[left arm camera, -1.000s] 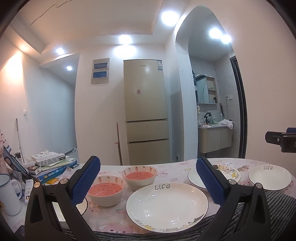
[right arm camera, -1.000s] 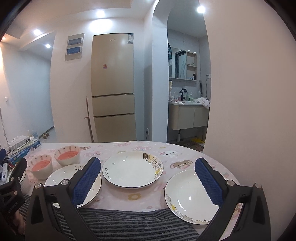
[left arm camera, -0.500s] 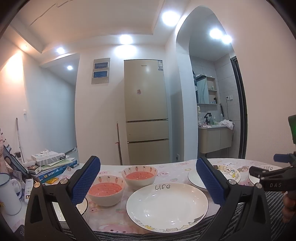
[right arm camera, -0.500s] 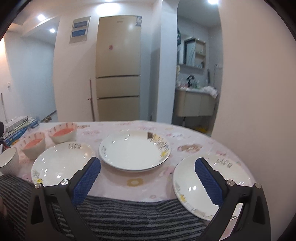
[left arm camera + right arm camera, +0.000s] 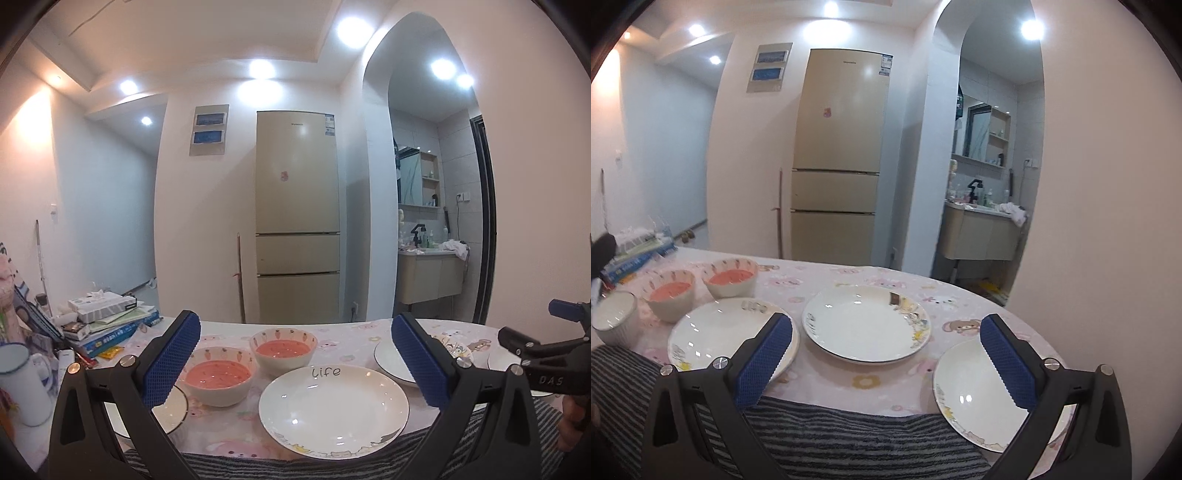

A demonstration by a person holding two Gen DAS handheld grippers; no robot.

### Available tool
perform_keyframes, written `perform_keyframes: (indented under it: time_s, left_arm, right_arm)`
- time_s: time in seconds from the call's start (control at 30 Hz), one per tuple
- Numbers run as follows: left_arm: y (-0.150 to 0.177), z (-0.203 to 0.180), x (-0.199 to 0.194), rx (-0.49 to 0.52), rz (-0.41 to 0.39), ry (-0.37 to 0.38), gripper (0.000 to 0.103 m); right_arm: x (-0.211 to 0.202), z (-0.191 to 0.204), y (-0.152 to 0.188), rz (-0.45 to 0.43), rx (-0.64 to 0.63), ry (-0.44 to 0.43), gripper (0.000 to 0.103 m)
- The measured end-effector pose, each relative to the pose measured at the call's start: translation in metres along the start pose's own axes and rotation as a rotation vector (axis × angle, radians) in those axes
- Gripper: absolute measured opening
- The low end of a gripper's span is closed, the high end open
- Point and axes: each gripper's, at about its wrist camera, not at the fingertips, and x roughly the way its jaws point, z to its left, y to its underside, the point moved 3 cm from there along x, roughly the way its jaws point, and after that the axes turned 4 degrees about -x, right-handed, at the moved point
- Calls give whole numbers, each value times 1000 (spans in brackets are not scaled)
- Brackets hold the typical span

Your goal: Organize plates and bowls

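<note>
Both claws agape — right claw [image 5: 886,354] over plates [image 5: 866,325].

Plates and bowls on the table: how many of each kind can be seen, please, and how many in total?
Large white plates: 3, at left, middle and right.
Bowls with pink inside: 2, nearer and farther.
White ribbed bowl: 1.
Small dark-rimmed plate, partly hidden: 1.
Total: 7.
</note>
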Motion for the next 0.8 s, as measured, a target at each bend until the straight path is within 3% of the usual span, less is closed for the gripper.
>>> perform_keyframes:
  time_s: [0.13,0.27,0.43,0.57,0.73,0.8]
  left_arm:
    - [-20,2,-8,11,26,-26,103]
    - [-42,9,-24,34,3,-75,103]
    - [-57,33,-21,25,120,-97,103]
    - [-56,53,-14,-27,177,-94,103]
    - [-50,61,-15,-22,199,-99,103]
    - [-48,67,-13,-37,230,-71,103]
  right_arm:
    - [-18,-6,-17,-56,32,-61,103]
    - [-40,-10,-38,-125,56,-122,103]
    - [-60,-2,-59,-201,50,-121,103]
    - [-61,12,-68,-201,37,-142,103]
    - [-54,25,-67,-197,12,-144,103]
    - [-51,30,-71,-191,0,-156,103]
